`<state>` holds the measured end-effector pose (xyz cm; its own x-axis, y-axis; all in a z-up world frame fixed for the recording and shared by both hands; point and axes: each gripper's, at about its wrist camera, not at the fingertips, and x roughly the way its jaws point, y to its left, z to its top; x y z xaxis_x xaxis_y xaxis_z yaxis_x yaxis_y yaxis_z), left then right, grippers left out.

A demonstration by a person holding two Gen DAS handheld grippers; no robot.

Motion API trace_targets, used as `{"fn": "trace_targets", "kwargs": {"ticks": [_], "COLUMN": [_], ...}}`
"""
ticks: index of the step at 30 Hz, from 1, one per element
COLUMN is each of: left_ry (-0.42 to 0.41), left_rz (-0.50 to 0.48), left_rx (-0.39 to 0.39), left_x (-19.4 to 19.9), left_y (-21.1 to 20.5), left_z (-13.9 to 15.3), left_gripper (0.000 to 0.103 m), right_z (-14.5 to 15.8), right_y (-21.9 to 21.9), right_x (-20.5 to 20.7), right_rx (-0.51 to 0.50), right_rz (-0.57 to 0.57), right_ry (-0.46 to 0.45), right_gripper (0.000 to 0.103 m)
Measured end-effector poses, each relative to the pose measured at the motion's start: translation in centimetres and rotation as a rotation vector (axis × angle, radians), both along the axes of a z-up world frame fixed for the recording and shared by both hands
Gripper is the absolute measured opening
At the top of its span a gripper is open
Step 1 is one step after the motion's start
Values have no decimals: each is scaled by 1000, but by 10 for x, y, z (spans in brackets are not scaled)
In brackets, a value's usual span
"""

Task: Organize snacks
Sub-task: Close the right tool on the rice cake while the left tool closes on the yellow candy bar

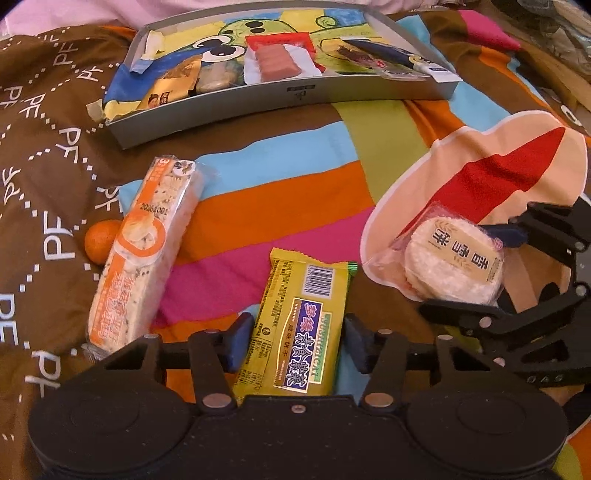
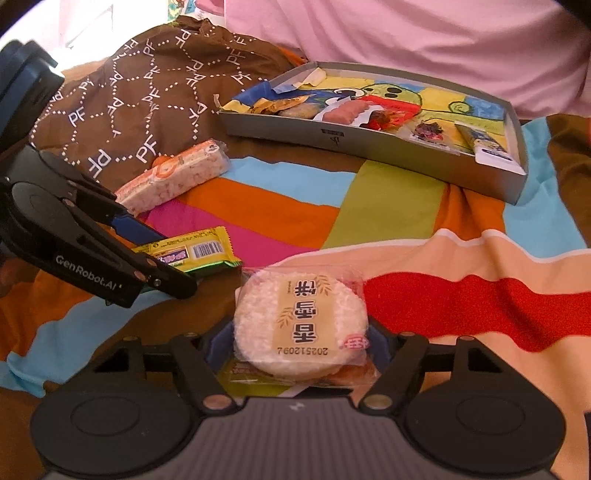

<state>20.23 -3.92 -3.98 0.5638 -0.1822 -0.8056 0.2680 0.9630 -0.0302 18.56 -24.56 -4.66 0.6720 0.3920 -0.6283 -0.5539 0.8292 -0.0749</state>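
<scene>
A yellow-green wafer packet (image 1: 303,325) lies lengthwise between my left gripper's blue pads (image 1: 242,339), which touch its long edges; the left gripper (image 1: 298,341) is shut on it. The right wrist view shows this packet (image 2: 195,251) low over the striped cloth. My right gripper (image 2: 299,347) is shut on a round white rice cracker pack (image 2: 301,325), its pads against both sides. The left wrist view shows that cracker (image 1: 454,264) at the right, between the right gripper's fingers. A shallow grey box (image 1: 258,99) at the back holds several snacks.
A long orange-and-white rice bar (image 1: 144,251) lies to the left of my left gripper, with a small orange fruit (image 1: 98,242) behind it. Everything rests on a rumpled striped and brown cloth (image 1: 280,177). A pink fabric (image 2: 406,33) rises behind the box.
</scene>
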Motion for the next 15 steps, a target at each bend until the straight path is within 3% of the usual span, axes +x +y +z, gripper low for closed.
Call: {"fn": "trace_targets", "kwargs": {"ticks": [5, 15], "left_ry": [15, 42], "left_rz": [37, 46], "left_rx": [-75, -178], "left_x": [-13, -51], "left_y": [6, 5], "left_z": [3, 9], "left_gripper": [51, 50], "right_z": [7, 14], "right_y": [6, 31], "right_x": [-22, -76], "right_rx": [-45, -239], "right_rz": [-46, -46], "right_ry": [-44, -235], "right_gripper": [76, 76]}}
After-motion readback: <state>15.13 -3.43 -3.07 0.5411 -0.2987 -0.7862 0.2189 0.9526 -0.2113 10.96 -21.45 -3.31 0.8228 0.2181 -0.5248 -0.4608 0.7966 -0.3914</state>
